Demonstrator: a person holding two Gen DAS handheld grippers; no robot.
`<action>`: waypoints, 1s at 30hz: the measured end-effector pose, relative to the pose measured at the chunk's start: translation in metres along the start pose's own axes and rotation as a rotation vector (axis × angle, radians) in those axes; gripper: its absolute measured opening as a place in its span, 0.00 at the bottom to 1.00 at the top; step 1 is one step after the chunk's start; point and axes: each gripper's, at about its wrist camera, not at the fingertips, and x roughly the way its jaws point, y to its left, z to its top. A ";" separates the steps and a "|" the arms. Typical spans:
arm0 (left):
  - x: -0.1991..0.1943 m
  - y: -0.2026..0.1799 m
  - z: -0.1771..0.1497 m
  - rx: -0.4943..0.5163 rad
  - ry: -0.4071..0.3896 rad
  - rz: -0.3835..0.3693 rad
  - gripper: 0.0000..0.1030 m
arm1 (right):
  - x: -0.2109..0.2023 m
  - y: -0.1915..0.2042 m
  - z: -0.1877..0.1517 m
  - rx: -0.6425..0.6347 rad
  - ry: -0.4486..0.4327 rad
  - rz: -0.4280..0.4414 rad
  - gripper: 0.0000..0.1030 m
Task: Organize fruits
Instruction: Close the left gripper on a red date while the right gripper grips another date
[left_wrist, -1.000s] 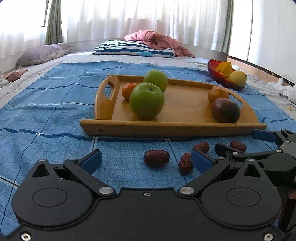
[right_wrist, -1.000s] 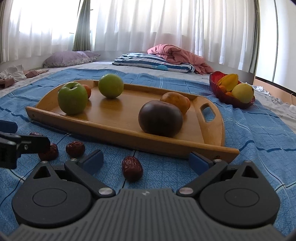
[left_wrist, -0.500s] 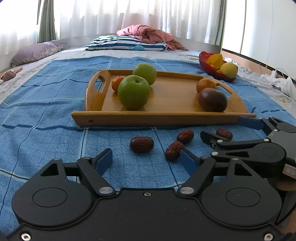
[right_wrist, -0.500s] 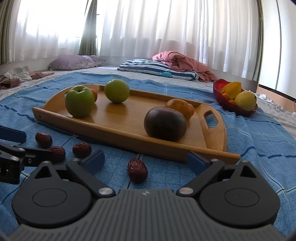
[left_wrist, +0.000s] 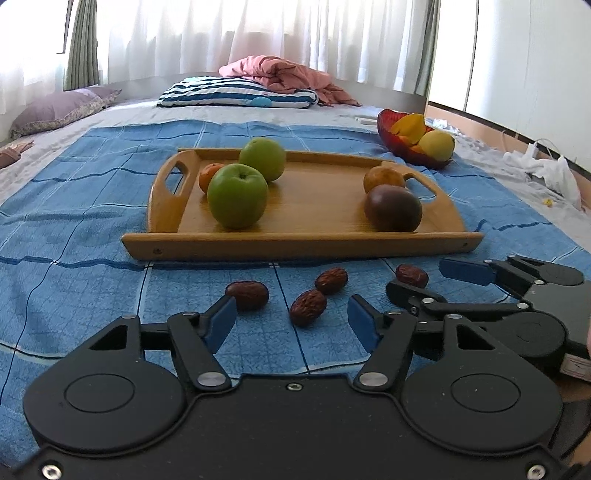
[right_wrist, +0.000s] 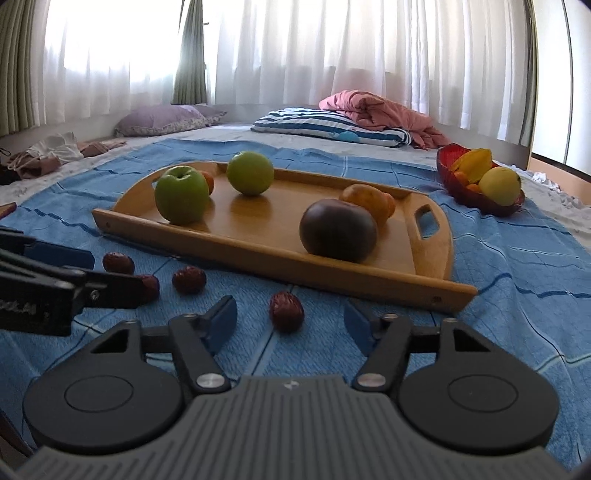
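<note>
Four dried red dates are lying on the blue checked cloth (left_wrist: 92, 280), in the lower middle of both views, just in front of the wooden tray (left_wrist: 303, 245). In the left view the nearest date (left_wrist: 307, 307) is sitting slightly ahead of the left gripper (left_wrist: 291, 319), whose jaws have just been closing but are standing apart with nothing between them. In the right view one date (right_wrist: 286, 311) is lying alone just ahead of the right gripper (right_wrist: 290, 321); its jaws have also been closing and are gripping nothing. The tray is already carrying a green apple (left_wrist: 237, 195), a second green fruit (left_wrist: 263, 158), a small orange (left_wrist: 208, 177) and a dark round fruit (left_wrist: 392, 208). I judge that each gripper is preparing to pick a date. To do it well, the pads should be coming down around the date's short side and closing gently, because the skin looks wrinkled and soft, and the two grippers, being near each other, should be keeping apart.
</note>
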 end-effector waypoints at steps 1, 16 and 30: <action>0.001 -0.001 0.000 0.003 0.001 0.000 0.62 | -0.002 0.000 -0.001 0.005 -0.006 -0.003 0.72; 0.018 -0.010 0.001 0.004 0.027 -0.001 0.40 | -0.003 0.005 -0.002 0.036 0.003 0.022 0.45; 0.029 -0.010 0.001 -0.020 0.047 0.015 0.23 | 0.002 0.009 0.000 0.055 0.010 0.048 0.35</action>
